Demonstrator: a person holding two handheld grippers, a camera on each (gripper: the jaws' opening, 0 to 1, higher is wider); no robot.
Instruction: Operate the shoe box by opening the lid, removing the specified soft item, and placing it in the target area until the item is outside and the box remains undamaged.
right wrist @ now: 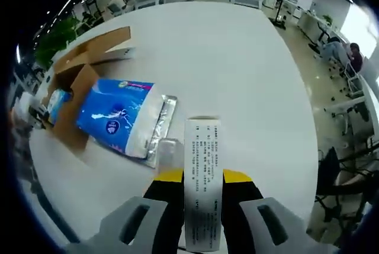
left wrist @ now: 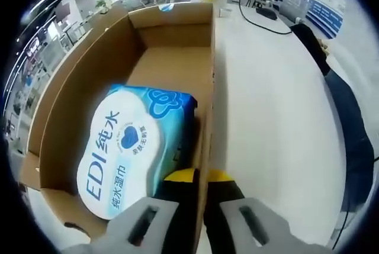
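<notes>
Left gripper view
Box: the box (left wrist: 172,52) lies open on the tabletop (left wrist: 272,106), lid off the top, walls looking sound.
Wipes: one wipes pack (left wrist: 133,147) sits inside, at 8 o'clock.
My left tongs (left wrist: 201,177): closed narrow on the box wall (left wrist: 208,118), one jaw inside, one outside.

Right gripper view
Progress: a blue pack (right wrist: 121,118) lies out on the tabletop (right wrist: 237,70) at 10 o'clock, beside the box (right wrist: 71,82); I judge removal partly done.
My right tongs (right wrist: 203,177): clamped on a white labelled packet (right wrist: 203,189), which is outside the box and not yet set down.
</notes>
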